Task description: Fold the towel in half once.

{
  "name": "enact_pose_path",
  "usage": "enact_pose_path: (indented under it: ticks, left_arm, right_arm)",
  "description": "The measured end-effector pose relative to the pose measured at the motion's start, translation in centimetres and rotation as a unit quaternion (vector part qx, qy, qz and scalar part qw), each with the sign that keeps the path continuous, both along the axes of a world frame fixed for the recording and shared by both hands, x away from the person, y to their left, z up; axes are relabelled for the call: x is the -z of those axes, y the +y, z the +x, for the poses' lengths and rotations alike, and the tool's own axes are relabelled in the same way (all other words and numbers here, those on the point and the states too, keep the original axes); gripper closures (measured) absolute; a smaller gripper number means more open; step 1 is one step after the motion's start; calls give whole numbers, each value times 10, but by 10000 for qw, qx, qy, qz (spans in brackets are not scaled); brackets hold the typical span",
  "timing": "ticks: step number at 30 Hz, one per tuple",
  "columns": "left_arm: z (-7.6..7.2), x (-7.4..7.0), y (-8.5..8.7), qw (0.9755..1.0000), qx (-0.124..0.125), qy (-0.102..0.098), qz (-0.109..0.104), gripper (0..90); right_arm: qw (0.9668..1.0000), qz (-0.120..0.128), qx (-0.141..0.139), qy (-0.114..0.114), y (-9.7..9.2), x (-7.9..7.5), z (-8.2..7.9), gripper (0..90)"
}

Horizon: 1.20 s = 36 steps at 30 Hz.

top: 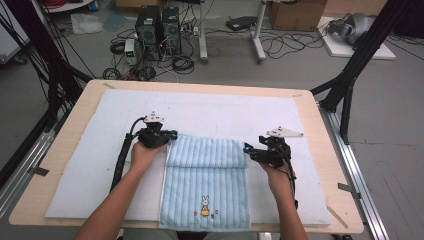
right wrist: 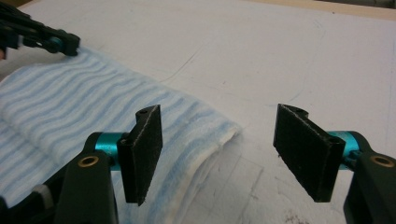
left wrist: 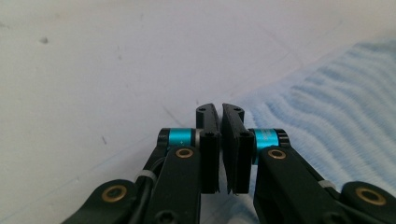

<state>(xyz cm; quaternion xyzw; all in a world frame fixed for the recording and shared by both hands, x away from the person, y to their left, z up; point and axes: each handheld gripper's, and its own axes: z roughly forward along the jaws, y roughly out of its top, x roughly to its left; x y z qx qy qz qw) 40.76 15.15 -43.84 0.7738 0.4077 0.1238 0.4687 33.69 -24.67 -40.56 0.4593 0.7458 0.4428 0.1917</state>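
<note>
High view, towel: the blue striped towel [top: 206,180] lies at lower centre on the white mat [top: 100,150], its far part folded over.
High view, grippers: the left gripper [top: 170,136] is at the fold's left end, the right gripper [top: 248,149] at its right end.
Left gripper view: jaws pressed together with nothing visible between them, towel [left wrist: 327,107] at right.
Right gripper view: jaws wide apart, released; the fold's corner [right wrist: 219,135] lies between them, untouched.
</note>
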Motion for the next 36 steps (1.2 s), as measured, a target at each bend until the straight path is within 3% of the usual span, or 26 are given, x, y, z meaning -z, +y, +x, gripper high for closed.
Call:
enact_pose_path:
  ticks: [3, 8, 14, 19, 21, 24, 29, 31, 36]
  left_arm:
    - [-2, -7, 3, 9997, 35, -66, -232, 851]
    - [-4, -11, 6, 9994, 66, -31, -338, 851]
    - [-5, -13, 8, 9993, 72, -27, -364, 851]
    - [-5, -13, 8, 9992, 75, -22, -381, 851]
    - [-5, -13, 8, 9992, 84, -10, -386, 851]
    - [-6, -13, 8, 9992, 72, -1, -385, 852]
    - [-10, -18, 14, 9988, 84, -40, -484, 851]
    - [-13, -20, 17, 9981, 92, -54, -604, 851]
    - [-26, -27, 20, 9974, 210, -134, -669, 851]
  right_arm:
    - [9998, -68, 5, 164, 5, 3, 12, 347]
    - [9985, -218, -49, 502, 14, 10, 36, 429]
    - [9938, -504, -104, 988, 30, 20, 66, 491]
    - [9902, -550, -122, 1277, 33, 29, 73, 564]
    - [9896, -548, -166, 1318, 33, 30, 73, 630]
    - [9899, -678, -264, 1218, 36, 30, 72, 816]
    - [9925, -800, -415, 830, 41, 22, 64, 840]
    - [9942, -715, -449, 659, 40, 16, 59, 839]
    - [9968, -445, -562, 352, 35, 2, 42, 838]
